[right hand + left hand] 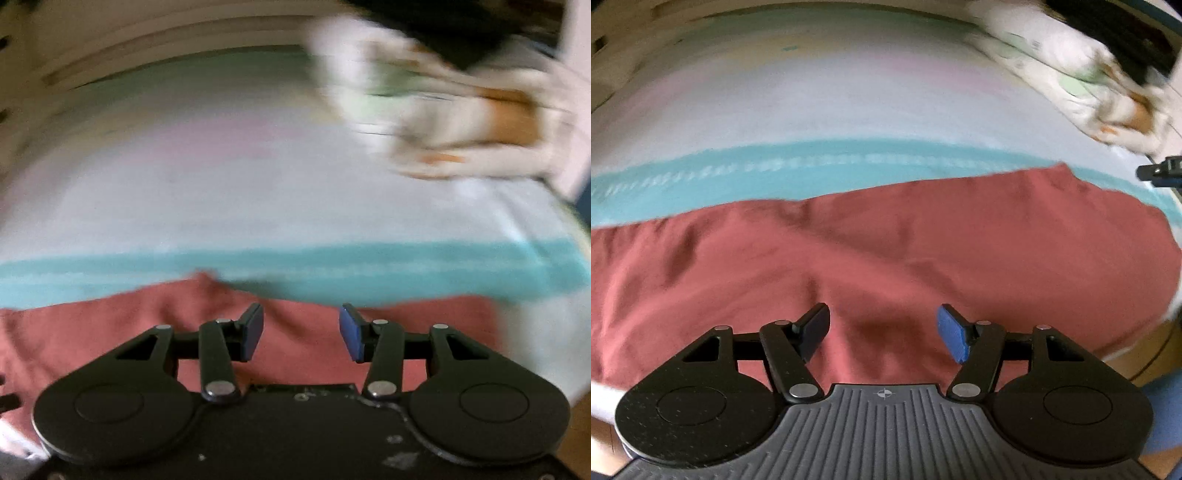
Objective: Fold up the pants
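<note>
Left wrist view, left to right: the pants (886,251), brick-red soft woven cloth, lie as one long band across the lower half of the frame, spread flat with shallow creases near centre and a rounded end at the right. They rest on a bed sheet (812,110), pale with a teal stripe just above the garment's far edge. A crumpled white printed cloth (1082,74) sits at upper right, well apart.

Left gripper (882,330): jaws stand apart, nothing between them, hovering over the red fabric.

Right wrist view is motion-blurred. The pants (110,332) fill the lower left and run behind the right gripper (301,330), whose blue pads are parted and empty.

Progress, judged: the garment looks narrowed to a single strip, possibly leg over leg; blur leaves this unsure. Crosswise folds appear not yet done.
</note>
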A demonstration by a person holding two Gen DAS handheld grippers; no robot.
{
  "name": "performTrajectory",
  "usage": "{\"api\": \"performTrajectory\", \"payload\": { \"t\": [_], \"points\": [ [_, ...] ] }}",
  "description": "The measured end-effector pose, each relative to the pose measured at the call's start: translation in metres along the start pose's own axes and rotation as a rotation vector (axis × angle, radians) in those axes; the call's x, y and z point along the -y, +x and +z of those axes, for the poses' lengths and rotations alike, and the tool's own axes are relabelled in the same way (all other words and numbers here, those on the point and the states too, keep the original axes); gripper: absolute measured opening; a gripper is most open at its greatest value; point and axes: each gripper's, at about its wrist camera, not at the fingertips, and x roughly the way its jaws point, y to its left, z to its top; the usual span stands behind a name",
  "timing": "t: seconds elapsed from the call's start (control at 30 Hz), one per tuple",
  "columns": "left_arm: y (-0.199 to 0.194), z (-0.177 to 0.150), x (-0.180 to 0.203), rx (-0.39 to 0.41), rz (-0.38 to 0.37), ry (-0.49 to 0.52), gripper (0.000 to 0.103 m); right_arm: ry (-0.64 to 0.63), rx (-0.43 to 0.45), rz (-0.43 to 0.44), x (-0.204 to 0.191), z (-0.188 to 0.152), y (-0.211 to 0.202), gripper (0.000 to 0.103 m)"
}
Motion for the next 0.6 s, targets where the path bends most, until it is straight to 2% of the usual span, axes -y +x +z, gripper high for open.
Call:
{"api": "performTrajectory", "payload": {
  "t": [0.13,0.23,0.3,0.37,0.4,0.47,0.6],
  "points": [
    [0.005,-0.008,-0.028,-0.045,0.049,-0.083,0.063,-0.115,-0.068,0.083,-0.060,0.005,0.041,0.048],
    [0.007,-0.018,-0.046,-0.069,0.062,-0.123,0.063,-0.125,-0.161,0.086,-0.080,0.004,0.081,0.045],
    [0.003,-0.024,-0.053,-0.072,0.058,-0.132,0.063,-0.129,-0.212,0.008,-0.083,0.004,0.100,0.041],
    [-0.004,-0.031,-0.058,-0.058,0.062,-0.141,0.063,-0.203,-0.178,-0.161,-0.095,0.004,0.101,0.044],
    [-0.008,-0.035,-0.061,-0.044,0.058,-0.151,0.063,-0.234,-0.152,-0.176,-0.102,0.005,0.096,0.044],
    [-0.017,-0.037,-0.066,-0.018,0.066,-0.178,0.063,-0.294,-0.076,-0.055,-0.123,0.008,0.072,0.041],
    [-0.035,-0.028,-0.086,0.060,0.200,-0.220,0.063,-0.476,0.057,0.218,-0.194,-0.007,0.021,0.041]
  ]
}}
